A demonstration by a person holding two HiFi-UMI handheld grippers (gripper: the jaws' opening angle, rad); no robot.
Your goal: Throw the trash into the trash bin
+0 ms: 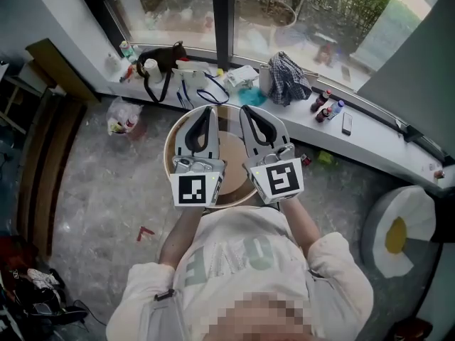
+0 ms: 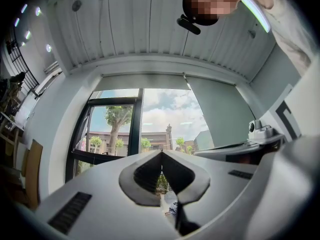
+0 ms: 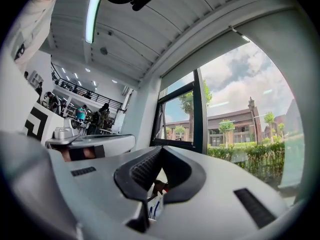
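White left gripper and right gripper bear black-and-white markers; the trash bin is tan.

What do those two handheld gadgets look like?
The left gripper and right gripper are pale grey plastic shells tapering to two black-padded jaws. Each carries a white cube with black square markers. The person wears a light short-sleeved T-shirt.

Grey marbled floor, white window ledge running under a big window with a black mullion. Fried-egg cushion on the floor at right. White slatted ceiling, strip light on, daylight outside.
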